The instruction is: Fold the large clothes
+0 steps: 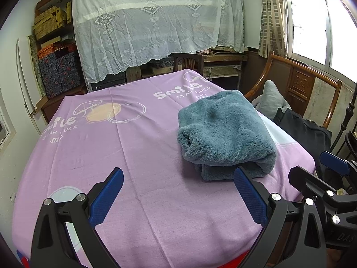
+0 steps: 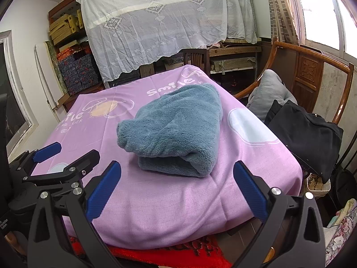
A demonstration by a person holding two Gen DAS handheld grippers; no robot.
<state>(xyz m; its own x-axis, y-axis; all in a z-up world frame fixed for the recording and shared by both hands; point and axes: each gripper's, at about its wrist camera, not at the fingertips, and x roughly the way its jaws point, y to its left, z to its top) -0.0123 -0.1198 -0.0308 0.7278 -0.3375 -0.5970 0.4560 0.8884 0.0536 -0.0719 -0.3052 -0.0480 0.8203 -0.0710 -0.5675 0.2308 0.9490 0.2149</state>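
Observation:
A teal fleece garment [image 1: 225, 134] lies folded into a thick bundle on the purple-covered table [image 1: 138, 156], toward its right side; it also shows in the right wrist view [image 2: 174, 131]. My left gripper [image 1: 178, 194] is open and empty, hovering over the table's near edge, its right finger just in front of the bundle. My right gripper [image 2: 177, 189] is open and empty, held back from the near edge, facing the bundle. The right gripper shows at the right edge of the left wrist view [image 1: 316, 172]; the left gripper shows at the left of the right wrist view [image 2: 67, 156].
A wooden chair [image 2: 312, 71] to the right of the table holds a black garment [image 2: 308, 134] and a grey one [image 2: 270, 89]. Shelves draped with a white lace cloth [image 1: 151, 26] stand behind the table. A red cloth [image 2: 156, 256] hangs below the table's near edge.

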